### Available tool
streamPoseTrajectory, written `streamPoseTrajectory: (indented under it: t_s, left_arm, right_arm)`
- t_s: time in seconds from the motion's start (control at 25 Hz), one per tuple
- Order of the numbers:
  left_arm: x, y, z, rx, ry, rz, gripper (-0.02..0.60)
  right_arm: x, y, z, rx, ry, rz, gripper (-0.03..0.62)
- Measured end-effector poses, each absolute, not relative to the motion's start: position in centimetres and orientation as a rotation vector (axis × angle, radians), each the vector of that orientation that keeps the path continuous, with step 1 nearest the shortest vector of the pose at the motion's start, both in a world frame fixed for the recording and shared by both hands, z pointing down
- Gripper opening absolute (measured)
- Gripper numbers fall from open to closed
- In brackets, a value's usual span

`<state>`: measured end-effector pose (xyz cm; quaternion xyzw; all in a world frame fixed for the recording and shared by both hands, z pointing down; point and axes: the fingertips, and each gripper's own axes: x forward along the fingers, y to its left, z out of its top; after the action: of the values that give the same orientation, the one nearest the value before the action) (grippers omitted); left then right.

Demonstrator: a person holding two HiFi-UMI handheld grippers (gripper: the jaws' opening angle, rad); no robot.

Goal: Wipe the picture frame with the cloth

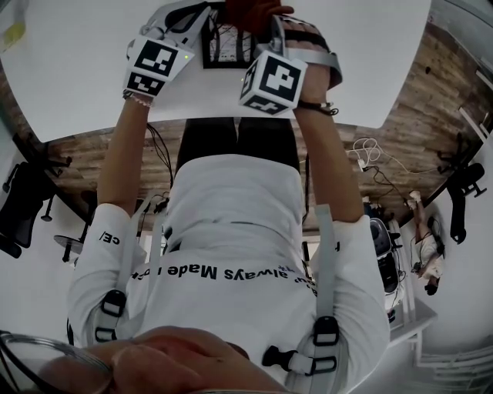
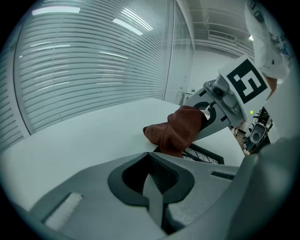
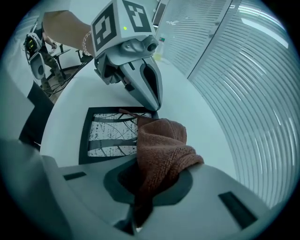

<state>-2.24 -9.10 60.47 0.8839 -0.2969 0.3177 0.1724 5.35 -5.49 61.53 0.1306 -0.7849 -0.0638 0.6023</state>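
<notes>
A black picture frame (image 3: 110, 133) with a black-and-white print lies flat on the white table (image 1: 77, 77). My right gripper (image 3: 154, 174) is shut on a brown cloth (image 3: 161, 147), which hangs over the frame's near right corner. In the left gripper view the cloth (image 2: 176, 131) rests on the frame (image 2: 208, 155) under the right gripper (image 2: 206, 115). My left gripper (image 2: 151, 164) is shut and holds nothing. Seen from the right gripper view, the left gripper (image 3: 153, 104) points down at the frame's far right corner. In the head view both grippers, left (image 1: 199, 17) and right (image 1: 269, 23), flank the frame (image 1: 223, 42).
A glass wall with horizontal blinds (image 2: 93, 70) runs along the table's far side. A small bottle (image 3: 161, 47) stands far back on the table. Black office chairs (image 1: 23, 200) and loose cables (image 1: 370, 154) sit on the wood floor around the table.
</notes>
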Motion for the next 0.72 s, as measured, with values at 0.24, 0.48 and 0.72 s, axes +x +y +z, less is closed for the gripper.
streamPoseTrajectory:
  t_s: [0.24,0.48,0.72]
  left_arm:
    - [-2.2,-9.1,60.5,2.503,-0.839,0.892,0.002]
    - [-2.2,-9.2,60.7,2.511,-0.844,0.898,0.002]
    - [-2.1,-9.1,60.6,2.511,-0.848,0.898,0.002]
  right_arm:
    - [5.6,-3.6,61.6,0.258,-1.802,-0.151,0.02]
    - [5.8,-1.0,61.7,0.203,-1.791,-0.155,0.02]
    - [6.1,2.9,61.6,0.129,-1.778,-0.154,0.02]
